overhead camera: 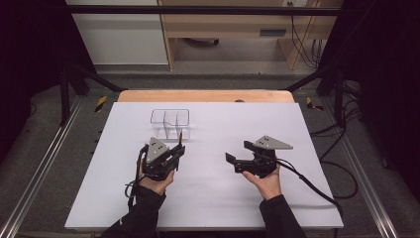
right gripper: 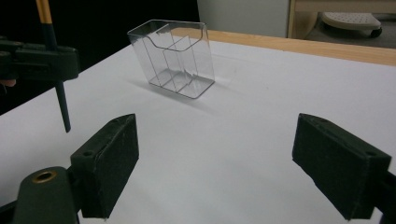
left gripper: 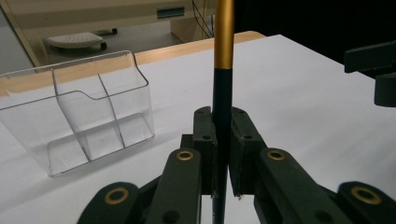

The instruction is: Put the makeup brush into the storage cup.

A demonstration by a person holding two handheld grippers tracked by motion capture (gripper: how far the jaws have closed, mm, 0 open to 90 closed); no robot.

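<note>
Two hand-held grippers: left hand-held gripper (left gripper: pixel 223 154) clamps a slim black-and-gold pen (left gripper: pixel 222 84); right hand-held gripper (right gripper: pixel 215 172) gapes empty.

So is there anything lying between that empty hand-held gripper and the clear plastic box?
Nothing: from the right hand-held gripper to the clear divided box there is bare white table, as the right gripper view shows.

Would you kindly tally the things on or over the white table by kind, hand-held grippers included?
Clear plastic organizers: 1
Black-and-gold pens, clamped in the left hand-held gripper: 1
Hand-held grippers, counting the left one and the open, empty right hand-held gripper: 2
Total: 4
</note>
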